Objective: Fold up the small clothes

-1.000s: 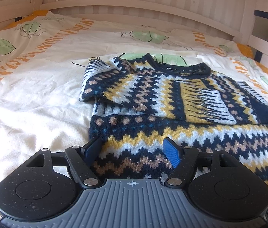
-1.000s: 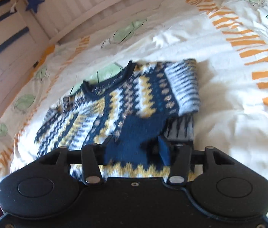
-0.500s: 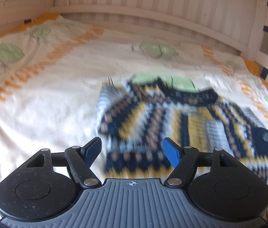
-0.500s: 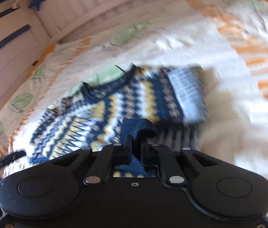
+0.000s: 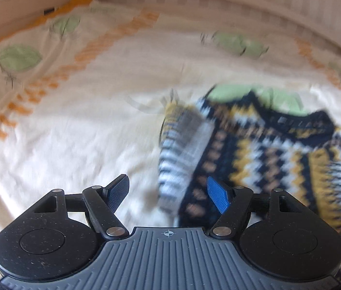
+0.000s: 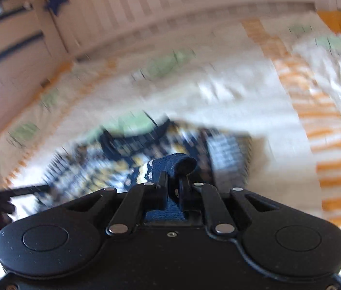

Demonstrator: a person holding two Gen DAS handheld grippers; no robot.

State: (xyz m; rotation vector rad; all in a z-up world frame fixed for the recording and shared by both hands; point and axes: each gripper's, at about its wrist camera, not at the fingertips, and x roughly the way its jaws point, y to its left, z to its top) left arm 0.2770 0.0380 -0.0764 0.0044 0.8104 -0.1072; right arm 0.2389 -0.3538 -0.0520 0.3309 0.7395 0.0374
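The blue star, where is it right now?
In the right wrist view, the dark blue star hangs top left on the white slatted bed frame, up behind the leaf-print bedsheet and patterned knitted sweater.

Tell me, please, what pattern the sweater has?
Zigzag bands in navy, white, mustard and tan on the sweater; left wrist view shows it best.

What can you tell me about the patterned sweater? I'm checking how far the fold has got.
The sweater is a small knit with zigzag bands of navy, mustard, white and tan and a dark navy neckline. It lies on the leaf-print bedsheet, with a striped sleeve folded in over its front. The right tongs pinch a navy cuff or edge, their jaws opening slightly. The left tongs stand open at its side edge. Motion blur hides finer detail.
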